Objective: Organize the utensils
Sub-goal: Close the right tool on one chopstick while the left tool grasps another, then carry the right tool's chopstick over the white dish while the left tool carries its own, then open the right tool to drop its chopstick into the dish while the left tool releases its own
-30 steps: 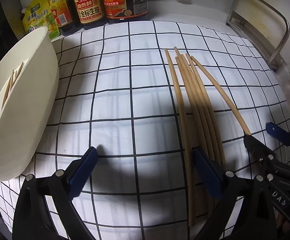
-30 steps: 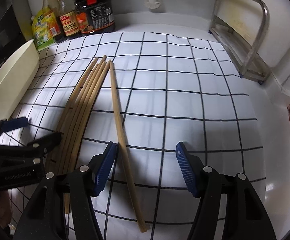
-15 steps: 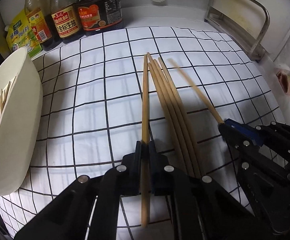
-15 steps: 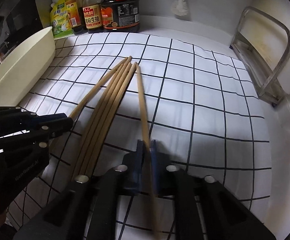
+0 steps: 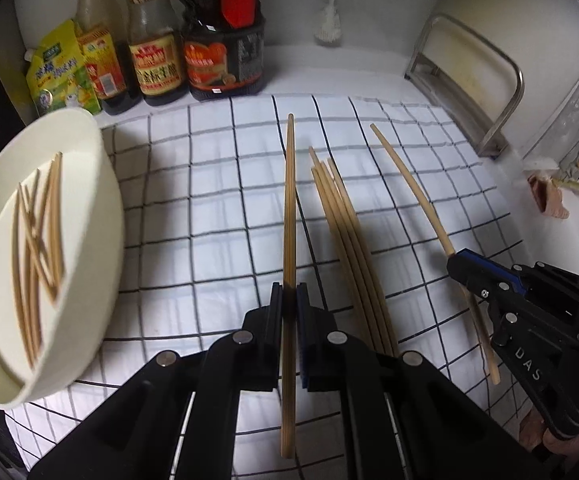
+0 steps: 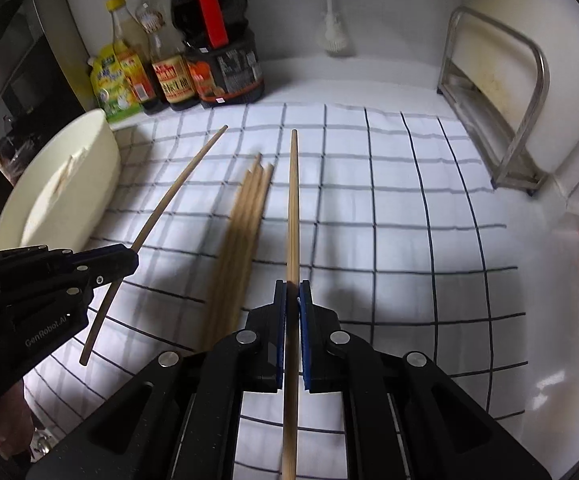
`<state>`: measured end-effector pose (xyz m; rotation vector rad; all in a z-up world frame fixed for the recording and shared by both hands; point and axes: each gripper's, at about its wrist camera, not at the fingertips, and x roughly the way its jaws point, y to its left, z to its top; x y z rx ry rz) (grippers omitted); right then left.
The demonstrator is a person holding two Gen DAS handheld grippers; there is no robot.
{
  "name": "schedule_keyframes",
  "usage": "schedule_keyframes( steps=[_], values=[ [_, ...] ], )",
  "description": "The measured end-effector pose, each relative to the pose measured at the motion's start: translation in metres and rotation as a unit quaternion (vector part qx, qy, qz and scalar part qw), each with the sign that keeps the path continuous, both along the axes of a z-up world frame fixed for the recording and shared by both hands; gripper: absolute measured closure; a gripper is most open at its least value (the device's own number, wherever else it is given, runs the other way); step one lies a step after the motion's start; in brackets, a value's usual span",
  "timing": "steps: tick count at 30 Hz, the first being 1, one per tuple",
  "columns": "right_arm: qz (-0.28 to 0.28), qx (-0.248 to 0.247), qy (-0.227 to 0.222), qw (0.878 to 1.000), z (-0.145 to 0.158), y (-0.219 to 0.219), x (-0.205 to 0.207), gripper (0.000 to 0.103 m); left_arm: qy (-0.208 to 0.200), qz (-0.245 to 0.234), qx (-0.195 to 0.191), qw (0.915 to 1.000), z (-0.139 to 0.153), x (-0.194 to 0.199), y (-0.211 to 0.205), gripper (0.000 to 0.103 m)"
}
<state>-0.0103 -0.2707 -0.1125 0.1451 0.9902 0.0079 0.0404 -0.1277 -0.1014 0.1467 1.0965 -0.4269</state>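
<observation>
Left gripper [image 5: 288,304] is clamped tight on one chopstick [image 5: 289,216], jaws closed on its lower half; stick runs straight ahead, lifted off the cloth [image 5: 193,208], tail end sticking back past the jaws. Right gripper [image 6: 292,292] is pinched shut the same way on a second chopstick [image 6: 292,208], also raised and pointing forward. In the left view the right gripper [image 5: 465,266] shows at the right edge with its stick [image 5: 413,188] angled up and away; in the right view the left gripper [image 6: 123,258] shows at the left edge with its stick [image 6: 177,188].

Between the two held sticks, a bundle [image 5: 345,240] of about four chopsticks lies flat on the checked cloth, touching each other.

Left of the cloth: white bowl [image 5: 105,184], tilted, with several more chopsticks [image 5: 37,240] loose inside, blurred.

Back wall: sauce bottles [image 5: 157,60], a brush [image 5: 329,28]. Back right: metal rack [image 5: 505,88].
</observation>
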Motion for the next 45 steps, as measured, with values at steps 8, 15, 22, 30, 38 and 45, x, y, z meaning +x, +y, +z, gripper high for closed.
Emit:
schedule_keyframes(
  steps=[8, 15, 22, 30, 38, 45],
  values=[
    [0.034, 0.019, -0.038, 0.999, 0.043, 0.050, 0.026, 0.097, -0.046, 0.037, -0.020, 0.9981, 0.053, 0.012, 0.057, 0.096],
    [0.089, 0.036, -0.048, 0.994, 0.055, 0.119, 0.070, 0.097, -0.066, 0.107, -0.011, 0.9920, 0.068, 0.034, 0.138, 0.096],
    [0.147, 0.044, -0.039, 0.987, 0.047, 0.194, 0.110, 0.097, -0.058, 0.155, 0.004, 0.9862, 0.059, 0.055, 0.202, 0.096],
    [0.171, 0.046, -0.005, 0.984, 0.028, 0.249, 0.142, 0.097, -0.028, 0.185, 0.011, 0.9823, 0.033, 0.073, 0.247, 0.096],
    [0.169, 0.039, 0.024, 0.985, 0.008, 0.267, 0.153, 0.097, -0.003, 0.190, 0.015, 0.9817, 0.011, 0.078, 0.262, 0.095],
    [0.161, 0.038, 0.029, 0.986, 0.006, 0.270, 0.160, 0.096, 0.003, 0.192, 0.015, 0.9813, 0.003, 0.079, 0.268, 0.095]
  ],
)
